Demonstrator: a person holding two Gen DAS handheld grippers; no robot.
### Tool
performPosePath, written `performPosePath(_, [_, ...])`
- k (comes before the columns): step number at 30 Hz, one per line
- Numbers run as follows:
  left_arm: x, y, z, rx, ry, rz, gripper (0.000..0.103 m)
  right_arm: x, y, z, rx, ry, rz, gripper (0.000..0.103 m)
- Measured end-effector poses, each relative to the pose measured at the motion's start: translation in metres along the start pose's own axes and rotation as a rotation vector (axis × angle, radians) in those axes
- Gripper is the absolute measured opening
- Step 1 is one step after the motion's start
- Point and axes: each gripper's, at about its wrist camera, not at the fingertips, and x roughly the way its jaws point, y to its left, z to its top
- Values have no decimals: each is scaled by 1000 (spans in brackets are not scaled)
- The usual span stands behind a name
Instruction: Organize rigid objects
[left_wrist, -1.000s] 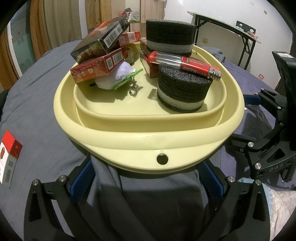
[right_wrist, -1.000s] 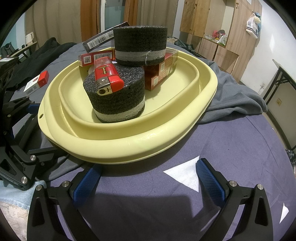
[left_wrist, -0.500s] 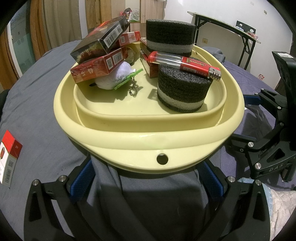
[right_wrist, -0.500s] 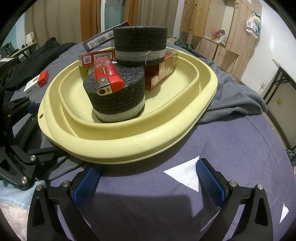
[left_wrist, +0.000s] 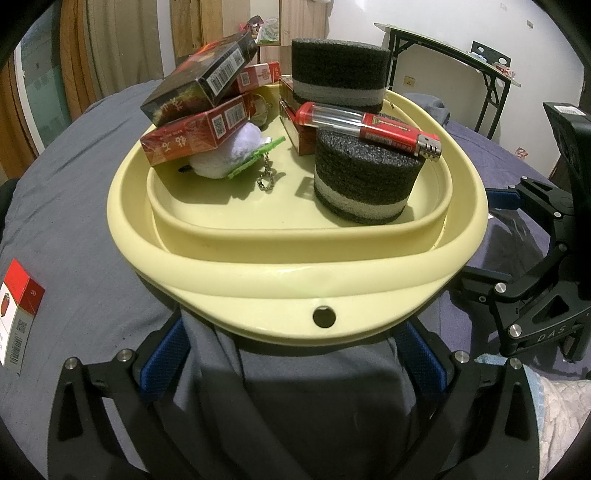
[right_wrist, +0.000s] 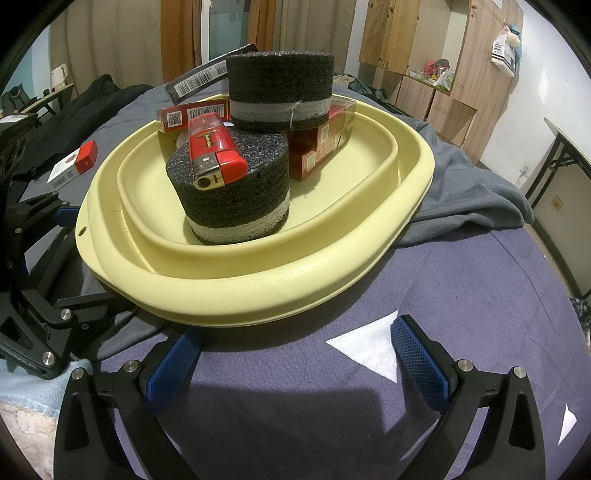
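A pale yellow basin (left_wrist: 295, 266) sits on a grey cloth (right_wrist: 472, 192) spread over a blue-covered bed, already loaded: two black foam cylinders, the nearer one (left_wrist: 364, 181) topped by a red lighter (left_wrist: 373, 129), the farther one (left_wrist: 340, 75) resting on cartons, with red cigarette packs (left_wrist: 195, 134), a black carton (left_wrist: 201, 86) and a white plush keychain (left_wrist: 229, 151) piled at the left. Both sets of tongs are released and holding nothing: the left tongs (left_wrist: 291, 354) rest low before the basin's near rim, the right tongs (right_wrist: 295, 354) at its other side above a white paper scrap (right_wrist: 369, 350). Nothing has shifted over the past second; tongs and load sit exactly as before, a pause rather than a reach. One red-and-white cigarette pack (left_wrist: 18, 314) lies outside the basin on the bed, near the left tongs, and appears to be the remaining item to gather, so the sorting looks nearly finished.
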Motion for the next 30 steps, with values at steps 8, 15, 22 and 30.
performPosePath(8, [-1, 1, -1, -2, -1, -2, 103, 0, 0, 0, 0, 0, 0, 103])
performPosePath(15, [-1, 1, -1, -3, -1, -3, 103, 1, -2, 1, 0, 0, 0, 103])
performPosePath(22, [-3, 1, -2, -4, -1, -4, 103, 1, -1, 1, 0, 0, 0, 103])
performPosePath(30, [-3, 1, -2, -3, -1, -3, 103, 0, 0, 0, 0, 0, 0, 103])
